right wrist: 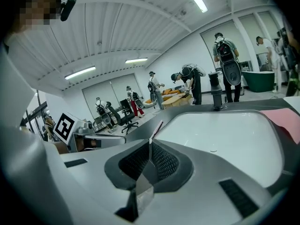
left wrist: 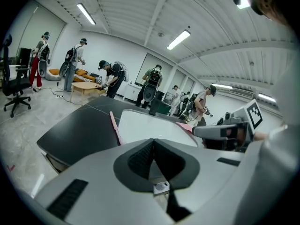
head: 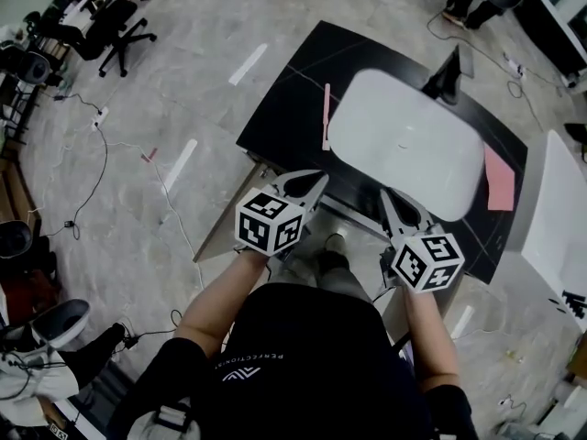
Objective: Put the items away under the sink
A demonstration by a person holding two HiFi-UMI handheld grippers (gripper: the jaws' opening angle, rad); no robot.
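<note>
- Head view: left gripper [head: 317, 180] and right gripper [head: 385, 196], jaws closed and empty, hover at the black bench's [head: 293, 108] near edge; white sink [head: 404, 145] just ahead, open floor [head: 165, 108] leftward.
- Left gripper view: pink strip [left wrist: 115, 125] lies ahead-left of the jaws.
- Right gripper view: pink cloth [right wrist: 283, 121] ahead-right.

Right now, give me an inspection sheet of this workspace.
Surface: black counter with white sink, basin bare; black faucet at its far rim.
Job's things: pink strip left of the sink, pink sheet right of it, both flat on the counter.
Clutter: nothing seen.
Grippers: left gripper and right gripper shut, empty, at the counter's near edge.
Cables: cable trailing across the floor at left.
Surroundings: office chair, white table at right, people in the background.
</note>
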